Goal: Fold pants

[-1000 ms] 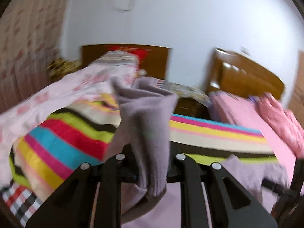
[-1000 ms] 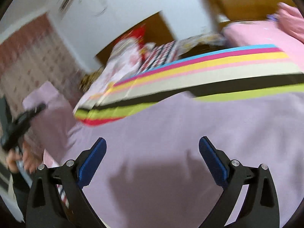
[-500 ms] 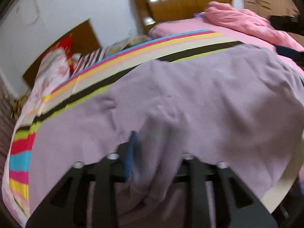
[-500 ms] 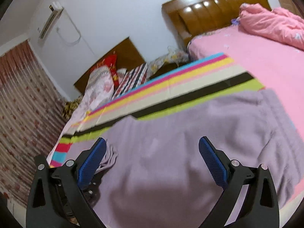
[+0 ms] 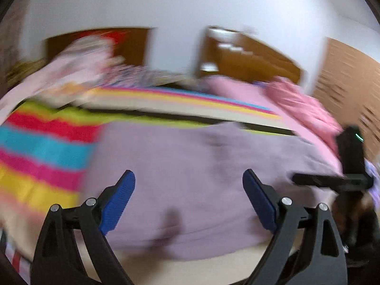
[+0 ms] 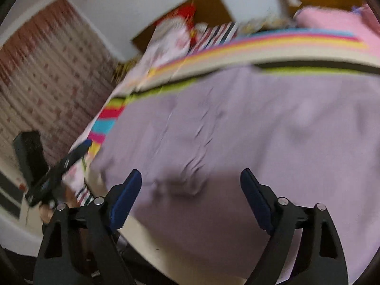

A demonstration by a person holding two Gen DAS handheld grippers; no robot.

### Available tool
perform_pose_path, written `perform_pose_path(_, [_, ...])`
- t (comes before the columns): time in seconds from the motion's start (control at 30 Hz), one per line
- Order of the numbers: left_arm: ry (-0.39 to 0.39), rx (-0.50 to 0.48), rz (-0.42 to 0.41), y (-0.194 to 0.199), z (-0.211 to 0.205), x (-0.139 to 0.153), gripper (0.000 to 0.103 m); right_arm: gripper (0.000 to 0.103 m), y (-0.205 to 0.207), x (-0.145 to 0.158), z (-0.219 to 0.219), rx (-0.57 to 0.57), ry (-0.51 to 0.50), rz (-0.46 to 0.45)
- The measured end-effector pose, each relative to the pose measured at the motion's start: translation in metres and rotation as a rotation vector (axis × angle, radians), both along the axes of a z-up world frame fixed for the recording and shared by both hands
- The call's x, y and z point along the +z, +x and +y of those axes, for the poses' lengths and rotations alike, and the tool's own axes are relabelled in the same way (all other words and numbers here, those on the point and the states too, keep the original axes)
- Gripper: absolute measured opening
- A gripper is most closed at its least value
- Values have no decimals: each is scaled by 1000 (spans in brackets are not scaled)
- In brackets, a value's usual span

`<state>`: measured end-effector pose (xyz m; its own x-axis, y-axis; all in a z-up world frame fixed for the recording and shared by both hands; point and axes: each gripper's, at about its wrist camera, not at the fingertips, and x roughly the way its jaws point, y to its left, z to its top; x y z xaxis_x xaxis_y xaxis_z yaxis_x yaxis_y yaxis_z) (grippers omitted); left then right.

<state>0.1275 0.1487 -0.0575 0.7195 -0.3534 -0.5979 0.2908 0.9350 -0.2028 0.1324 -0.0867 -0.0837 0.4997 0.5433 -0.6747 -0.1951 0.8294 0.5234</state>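
Release was the main change: the left gripper (image 5: 187, 201), which a second earlier pinched a bunch of the lilac knitted pants (image 5: 201, 173), had just been opening, and its blue pads stood wide apart with nothing between them. The pants lay spread on the striped multicoloured bedcover (image 5: 47, 147), close to the bed's near edge. The right gripper (image 6: 191, 194) had been closing a little, yet it was open too, above the cloth. I judged one fold was laid down and the next grasp not yet begun.
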Motion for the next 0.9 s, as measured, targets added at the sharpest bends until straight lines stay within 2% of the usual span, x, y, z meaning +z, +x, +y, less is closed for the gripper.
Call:
perform_pose_path(0.03, [25, 63, 21, 3, 15, -8, 92, 82, 2, -6, 11, 23, -19, 31])
perform_pose_path(0.13, [48, 133, 58, 1, 36, -24, 92, 83, 4, -10, 31, 62, -76, 40])
perform_pose_path(0.27, [70, 151, 118, 15, 39, -48, 92, 83, 16, -13, 41, 74, -48, 74])
perform_pose_path(0.33, [55, 149, 128, 25, 41, -58, 93, 81, 23, -13, 39, 58, -24, 87])
perform_pose_path(0.43, [42, 148, 135, 30, 42, -65, 95, 56, 33, -14, 39, 20, -14, 93])
perform_pose_path(0.47, [42, 147, 134, 28, 44, -65, 96, 35, 36, -15, 36, 2, -14, 99])
perform_pose_path(0.5, [45, 147, 133, 27, 44, -64, 96, 23, 35, -15, 35, -14, -12, 98])
perform_pose_path(0.57, [60, 152, 124, 16, 40, -56, 95, 16, 28, -8, 30, -32, 3, 59])
perform_pose_path(0.67, [143, 162, 71, 8, 31, -42, 95, 14, 12, 11, 34, -28, -36, -19])
perform_pose_path(0.77, [204, 158, 56, 6, 23, -37, 95, 14, 8, 8, 37, -21, -43, 6])
perform_pose_path(0.83, [257, 168, 75, 11, 17, -44, 96, 14, 9, -6, 35, -24, -49, 46])
perform_pose_path(0.9, [268, 166, 105, 15, 15, -50, 96, 14, 12, -20, 30, -30, -32, 73])
